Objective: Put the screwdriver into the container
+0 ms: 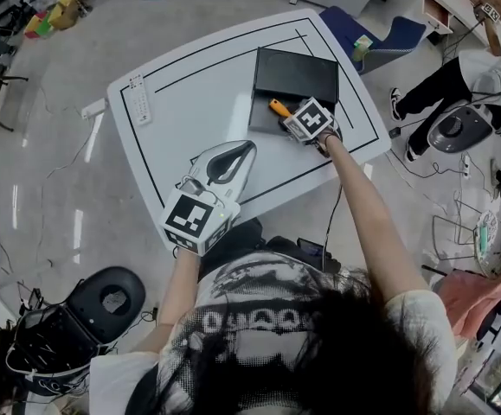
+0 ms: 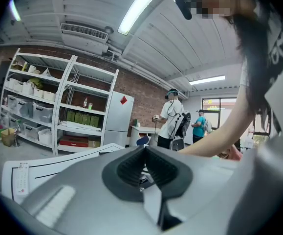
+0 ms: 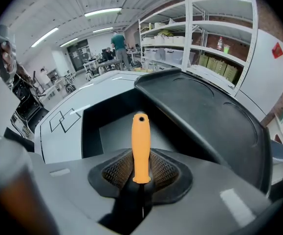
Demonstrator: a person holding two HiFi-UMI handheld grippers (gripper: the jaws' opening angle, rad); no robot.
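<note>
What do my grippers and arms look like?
Left gripper and right gripper: light grey shells, dark ribbed claw pads, each with a black-and-white marker cube. A thin black cable trails by the right arm. Sleeves are short and pale.

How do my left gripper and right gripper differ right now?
The right gripper is clamped on the orange-handled screwdriver; the left gripper has its jaws together on nothing. The right gripper tilts down over the open black container; the left gripper points roughly level, back at the near edge of the table. Both are the same grey two-jaw tool.
</note>
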